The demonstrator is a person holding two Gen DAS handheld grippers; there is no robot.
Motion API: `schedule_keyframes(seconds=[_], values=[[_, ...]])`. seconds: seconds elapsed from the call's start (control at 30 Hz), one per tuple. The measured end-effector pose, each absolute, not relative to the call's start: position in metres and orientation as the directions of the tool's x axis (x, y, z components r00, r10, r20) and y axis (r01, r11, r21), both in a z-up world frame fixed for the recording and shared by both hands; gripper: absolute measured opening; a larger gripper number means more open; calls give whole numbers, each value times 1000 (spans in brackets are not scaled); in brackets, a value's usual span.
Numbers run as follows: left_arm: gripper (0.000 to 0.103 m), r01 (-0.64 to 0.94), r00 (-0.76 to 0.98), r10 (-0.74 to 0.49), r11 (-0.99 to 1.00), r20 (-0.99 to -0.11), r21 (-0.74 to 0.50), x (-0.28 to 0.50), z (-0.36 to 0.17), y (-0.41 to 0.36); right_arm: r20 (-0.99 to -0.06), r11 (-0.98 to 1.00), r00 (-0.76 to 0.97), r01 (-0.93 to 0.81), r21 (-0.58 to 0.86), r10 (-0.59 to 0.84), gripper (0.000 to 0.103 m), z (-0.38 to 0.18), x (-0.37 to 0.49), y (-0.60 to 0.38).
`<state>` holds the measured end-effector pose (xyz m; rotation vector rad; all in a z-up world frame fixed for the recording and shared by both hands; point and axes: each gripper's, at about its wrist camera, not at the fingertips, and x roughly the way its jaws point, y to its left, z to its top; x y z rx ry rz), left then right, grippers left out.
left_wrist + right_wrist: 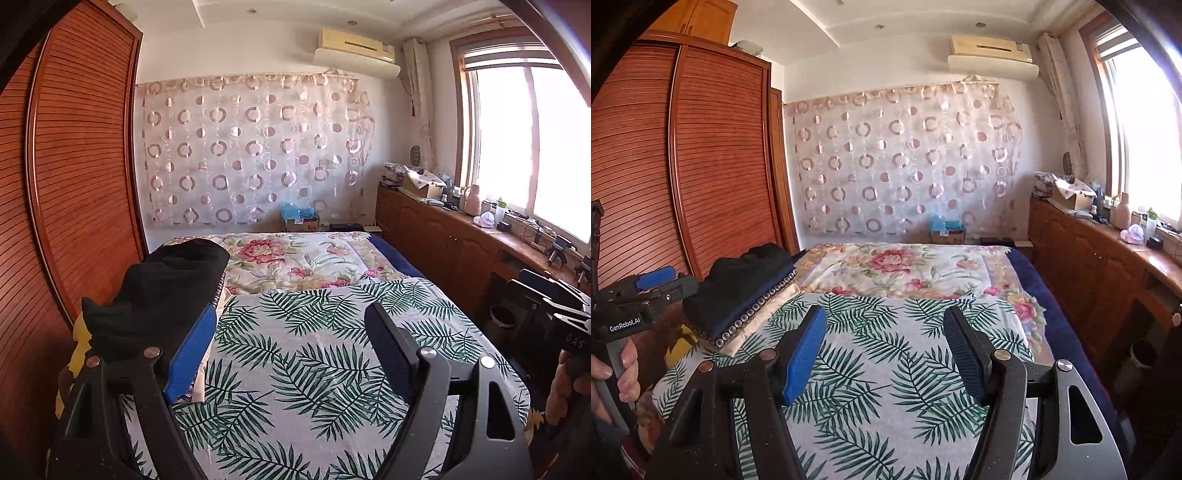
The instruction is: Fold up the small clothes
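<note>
fingers [805,354] apart over leaf-print sheet [886,369]

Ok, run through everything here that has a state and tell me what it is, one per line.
Left claw: open, nothing between its fingers.
Right claw: open, empty.
Pile of clothes: stacked at the bed's left edge, black garment on top.
Leaf-print sheet: spread flat.
Wardrobe doors: shut.

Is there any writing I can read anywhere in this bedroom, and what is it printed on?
"GenRobot.AI": white letters on the black body of the left gripper, seen from the right wrist.
"DAS": faint letters on the black body of the right gripper, cut off at the picture's edge.
Label on the cardboard box by the far wall: too small to read.
Sticker on the air conditioner: too blurred to read.
</note>
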<state>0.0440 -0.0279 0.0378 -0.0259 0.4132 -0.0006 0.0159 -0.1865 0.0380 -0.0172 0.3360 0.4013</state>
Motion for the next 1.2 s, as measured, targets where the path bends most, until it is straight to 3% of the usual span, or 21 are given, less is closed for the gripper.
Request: schedule_keyframes(seconds=[1.2], values=[[83, -1, 919, -8, 1000, -395, -22, 40, 39, -30, -316, 921, 868, -388, 47, 382, 68, 41, 21, -204]])
